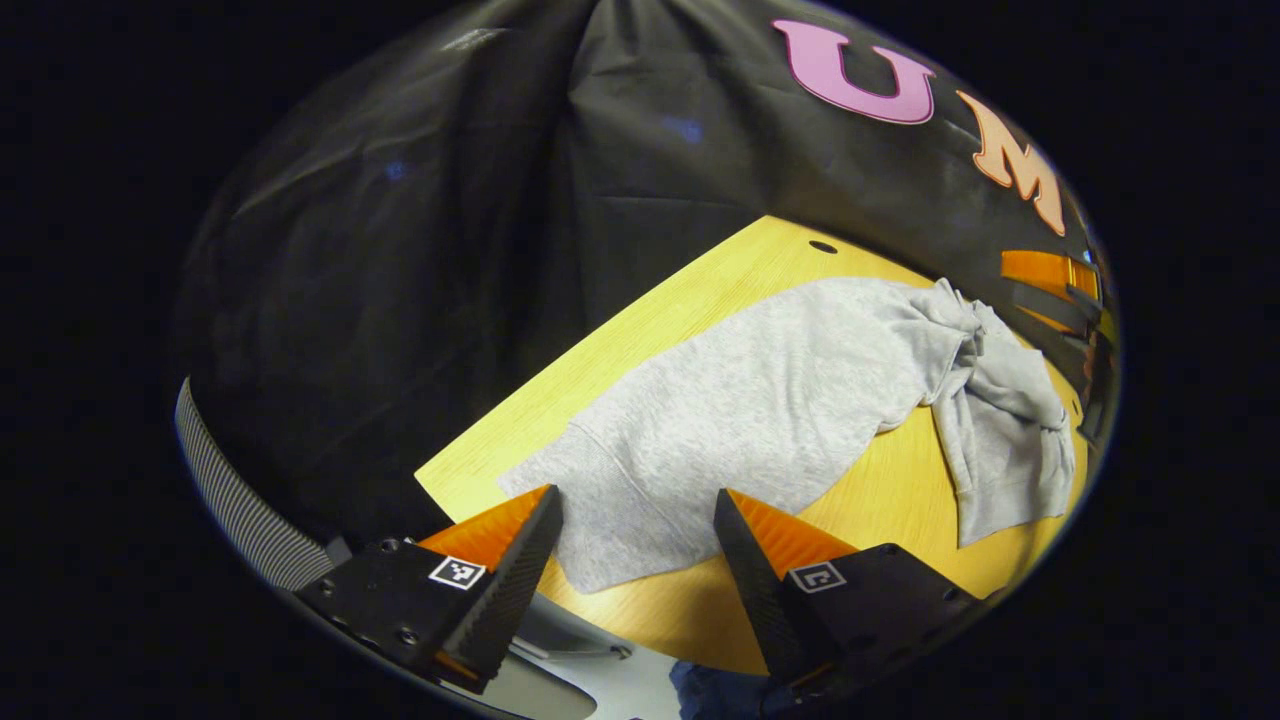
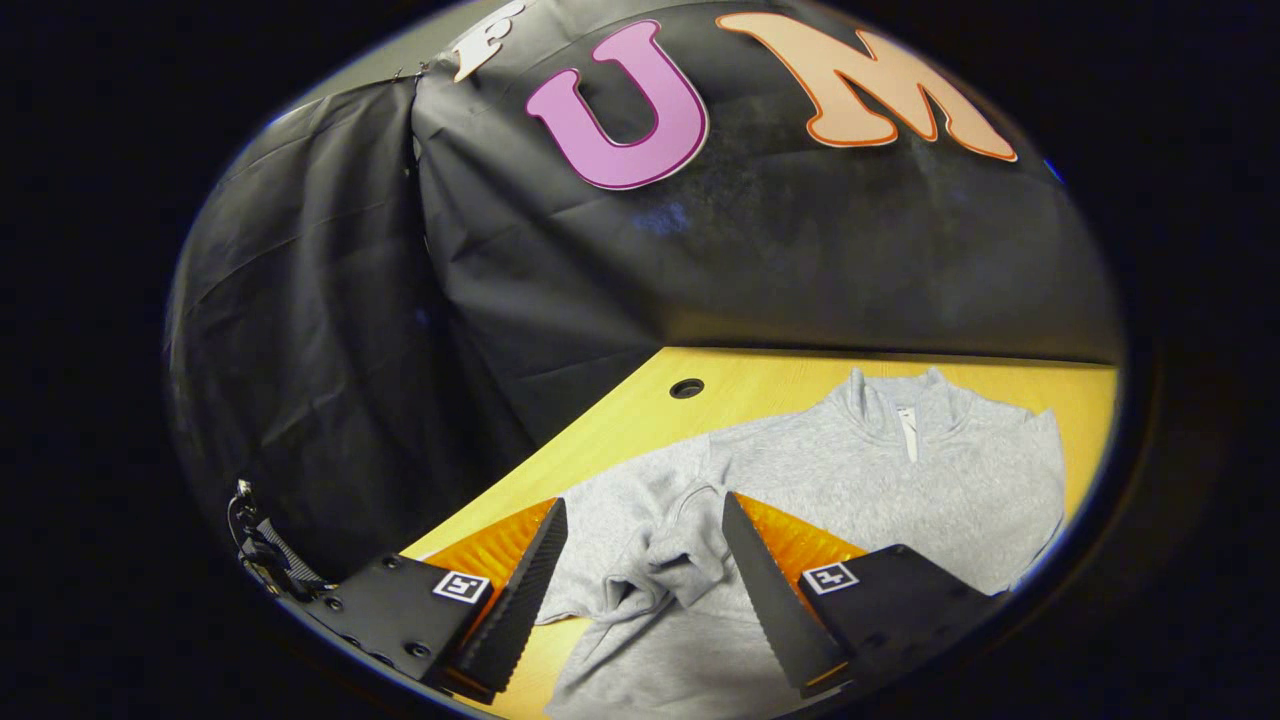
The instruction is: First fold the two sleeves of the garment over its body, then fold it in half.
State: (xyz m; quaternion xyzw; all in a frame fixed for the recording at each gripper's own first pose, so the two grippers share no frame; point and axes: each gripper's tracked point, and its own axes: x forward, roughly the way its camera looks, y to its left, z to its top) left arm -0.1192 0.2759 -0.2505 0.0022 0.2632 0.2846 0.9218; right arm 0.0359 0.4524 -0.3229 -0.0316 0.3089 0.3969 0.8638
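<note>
item: grey garment [image 1: 760, 420], lying on the yellow bench [image 1: 880, 500], its hem toward the near edge in my left gripper view. one sleeve [image 1: 1000, 420] is bunched in a heap by the far corner. in my right gripper view the garment [image 2: 900, 480] shows its collar [image 2: 890, 400] toward the back edge, with a crumpled sleeve [image 2: 660, 570] folded onto the body.

item: left gripper [image 1: 640, 555], jaws spread, above the hem, gripping nothing.

item: right gripper [image 2: 645, 570], jaws spread either side of the crumpled sleeve (contact i cannot tell).

item: round hole [image 2: 687, 388] near the bench's back edge.
</note>
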